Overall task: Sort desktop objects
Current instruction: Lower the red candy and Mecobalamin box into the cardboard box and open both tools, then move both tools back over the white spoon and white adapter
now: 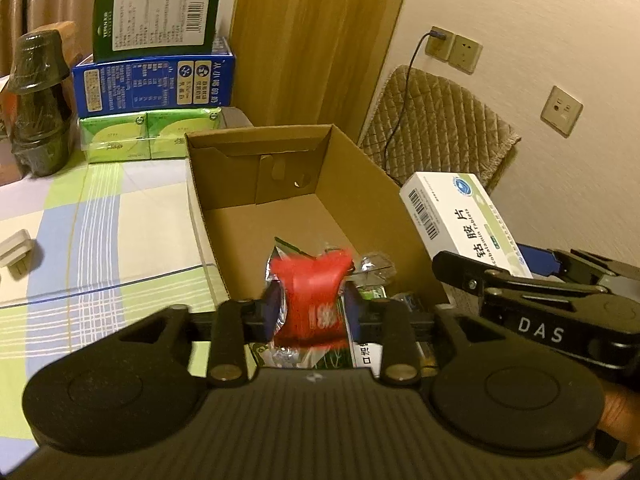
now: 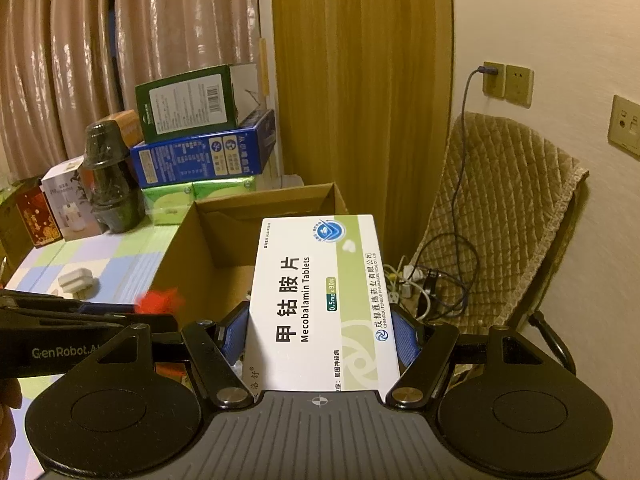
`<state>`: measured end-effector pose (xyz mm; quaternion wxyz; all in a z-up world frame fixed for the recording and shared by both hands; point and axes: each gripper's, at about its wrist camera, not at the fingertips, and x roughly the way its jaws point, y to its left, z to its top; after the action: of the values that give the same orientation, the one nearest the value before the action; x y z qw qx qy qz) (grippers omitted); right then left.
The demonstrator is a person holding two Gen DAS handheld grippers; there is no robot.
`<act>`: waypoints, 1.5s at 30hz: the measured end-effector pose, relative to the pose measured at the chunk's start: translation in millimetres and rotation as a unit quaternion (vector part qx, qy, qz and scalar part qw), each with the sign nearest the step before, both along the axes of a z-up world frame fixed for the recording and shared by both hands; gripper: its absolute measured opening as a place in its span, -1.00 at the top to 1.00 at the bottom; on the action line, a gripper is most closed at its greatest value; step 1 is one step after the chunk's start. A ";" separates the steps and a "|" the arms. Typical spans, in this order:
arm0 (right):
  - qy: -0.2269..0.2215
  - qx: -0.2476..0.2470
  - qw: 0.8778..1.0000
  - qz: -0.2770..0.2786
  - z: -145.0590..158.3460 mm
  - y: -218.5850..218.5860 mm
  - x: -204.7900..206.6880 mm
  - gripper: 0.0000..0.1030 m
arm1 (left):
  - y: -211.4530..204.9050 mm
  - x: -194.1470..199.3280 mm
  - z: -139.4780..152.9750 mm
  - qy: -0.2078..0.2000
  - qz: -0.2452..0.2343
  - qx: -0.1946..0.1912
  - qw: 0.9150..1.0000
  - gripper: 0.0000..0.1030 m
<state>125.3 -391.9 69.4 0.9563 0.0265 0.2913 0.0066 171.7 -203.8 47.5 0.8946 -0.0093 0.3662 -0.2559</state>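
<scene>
"Mecobalamin Tablets" box [image 2: 320, 300] clamped in right claw [image 2: 320, 338]; red packet [image 1: 314, 300] pinched in left claw [image 1: 312, 308].

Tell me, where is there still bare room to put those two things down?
The far half of the cardboard box floor is bare; its near end holds packets. The checked tablecloth between box and white adapter is free. The back edge is crowded with stacked boxes.

A cardboard box [image 1: 360, 184] sits on the table [image 1: 120, 216], stacked boxes [image 1: 154, 80] behind it, a chair [image 1: 436, 128] to its right.
</scene>
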 end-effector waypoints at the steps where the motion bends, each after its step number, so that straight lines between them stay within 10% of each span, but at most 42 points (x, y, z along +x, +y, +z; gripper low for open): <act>1: 0.000 -0.001 1.000 0.001 -0.1 0.6 1.1 -0.32 | 0.8 -0.1 0.1 -0.002 0.000 -0.001 1.000 0.37; 17: -0.001 0.020 0.999 0.031 5.1 9.3 23.3 -0.33 | 24.4 -7.6 3.4 -0.005 0.016 -0.010 1.000 0.24; 20: -0.011 0.021 0.999 0.030 10.0 10.4 26.5 -0.75 | 29.8 -9.0 4.3 -0.008 0.019 -0.010 1.000 0.15; 30: 0.001 0.028 0.999 0.029 11.5 17.2 9.5 -0.77 | 57.8 -16.1 5.8 -0.010 0.035 -0.010 0.999 0.01; 45: -0.001 0.049 0.997 0.063 22.4 75.3 -25.5 -0.96 | 138.4 -45.7 16.8 -0.044 0.073 0.000 0.996 -0.86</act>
<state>99.7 -316.6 91.8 0.9517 0.0546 0.2910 0.0812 126.0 -65.3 64.3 0.9262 -0.0245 0.3244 -0.1903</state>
